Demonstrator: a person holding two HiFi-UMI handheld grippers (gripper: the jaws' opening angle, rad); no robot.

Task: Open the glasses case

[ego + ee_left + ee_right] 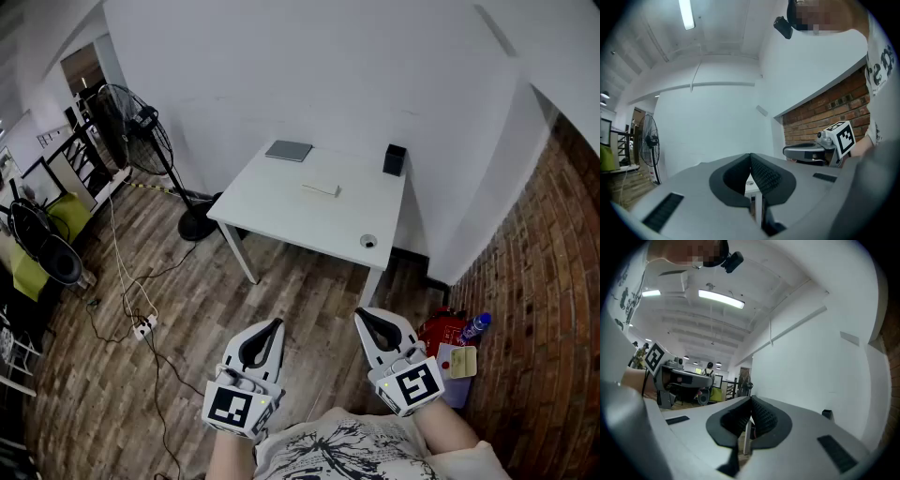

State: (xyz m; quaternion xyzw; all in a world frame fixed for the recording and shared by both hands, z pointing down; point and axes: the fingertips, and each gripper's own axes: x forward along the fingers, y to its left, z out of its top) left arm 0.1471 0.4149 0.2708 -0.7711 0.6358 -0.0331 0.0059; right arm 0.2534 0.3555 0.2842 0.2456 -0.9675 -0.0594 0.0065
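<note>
Too small to make out surely, the glasses case (321, 188) seems the pale oblong at upper centre, among a grey slab (288, 150), black box (395, 159) and small round thing (368, 241) on the white table (272, 204) over wood flooring (187, 309), with the left gripper (277, 325) and right gripper (361, 317) at bottom centre closed on nothing, well apart from it.

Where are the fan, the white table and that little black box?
fan (137, 131), head view, its round cage.
white table (281, 211), head view, bare top near front.
black box (395, 159), head view, its side face.
</note>
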